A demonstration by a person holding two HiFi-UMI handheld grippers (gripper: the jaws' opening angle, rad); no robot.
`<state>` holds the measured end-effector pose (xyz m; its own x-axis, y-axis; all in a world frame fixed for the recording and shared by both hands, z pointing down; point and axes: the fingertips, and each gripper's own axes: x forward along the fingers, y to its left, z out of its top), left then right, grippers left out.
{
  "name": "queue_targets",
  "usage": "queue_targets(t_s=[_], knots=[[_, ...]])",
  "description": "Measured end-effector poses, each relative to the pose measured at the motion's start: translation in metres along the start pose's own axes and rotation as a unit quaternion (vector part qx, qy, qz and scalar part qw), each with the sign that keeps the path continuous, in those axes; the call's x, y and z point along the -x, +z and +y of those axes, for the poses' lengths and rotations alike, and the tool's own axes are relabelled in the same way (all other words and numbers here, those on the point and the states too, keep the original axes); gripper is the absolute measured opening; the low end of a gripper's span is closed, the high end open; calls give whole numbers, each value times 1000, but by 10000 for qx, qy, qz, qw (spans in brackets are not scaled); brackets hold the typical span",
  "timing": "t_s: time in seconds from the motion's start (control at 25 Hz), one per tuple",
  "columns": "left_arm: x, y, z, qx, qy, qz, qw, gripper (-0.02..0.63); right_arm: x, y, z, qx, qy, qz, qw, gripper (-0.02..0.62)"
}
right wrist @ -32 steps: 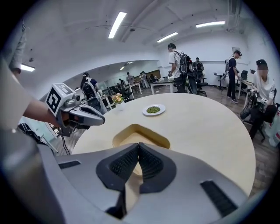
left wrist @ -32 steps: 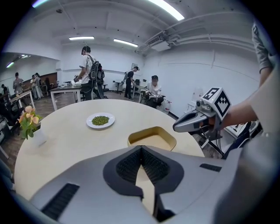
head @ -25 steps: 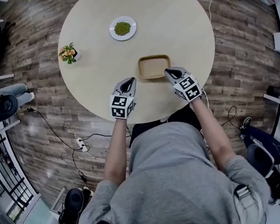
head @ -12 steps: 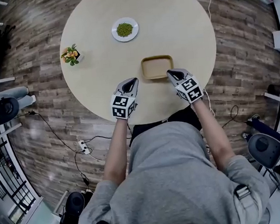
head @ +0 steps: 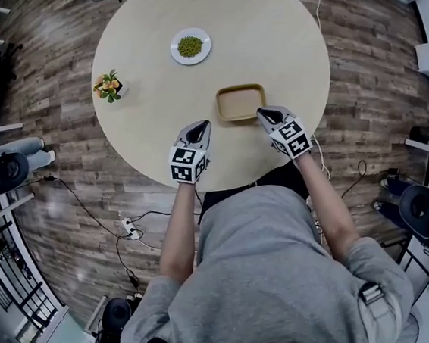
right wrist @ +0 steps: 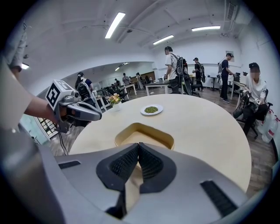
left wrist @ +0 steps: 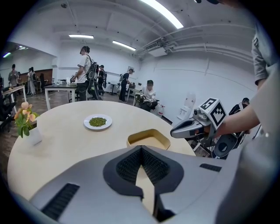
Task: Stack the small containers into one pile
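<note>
Head view, with the person's edge of the round table [head: 275,23] taken as 6 o'clock. A single shallow tan container [head: 241,102], rectangular with rounded corners, sits on the tabletop a little toward 5 o'clock of the table's centre. Its floor is bare and nothing lies in it. Whether further containers are nested inside it cannot be told. A small white plate [head: 190,46] holding a heap of green peas lies toward 11 o'clock of the centre, well apart from the container. A small white pot with orange flowers [head: 108,85] stands near the rim at 9 o'clock. The left gripper [head: 203,123] is held over the table at 8 o'clock of the container, near its left near corner. Its jaws are clenched together with nothing between them, as the left gripper view shows. The right gripper [head: 262,111] is at 4 o'clock of the container, just beside its right near corner. Its jaws are likewise pressed together and empty. Both grippers point down and away from the person, flanking the container, and neither touches it. In the gripper views, people stand and sit at desks in the room beyond the table.
</note>
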<state>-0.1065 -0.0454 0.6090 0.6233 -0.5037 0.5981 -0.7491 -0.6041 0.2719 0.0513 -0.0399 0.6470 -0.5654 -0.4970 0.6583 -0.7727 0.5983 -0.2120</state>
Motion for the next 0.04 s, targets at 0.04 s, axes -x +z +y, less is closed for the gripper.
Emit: queue_targets(t_s=[0.04], knots=[[1, -1, 0, 6, 0, 3, 10000, 18, 0, 0, 1, -4, -6, 2, 10000, 5]])
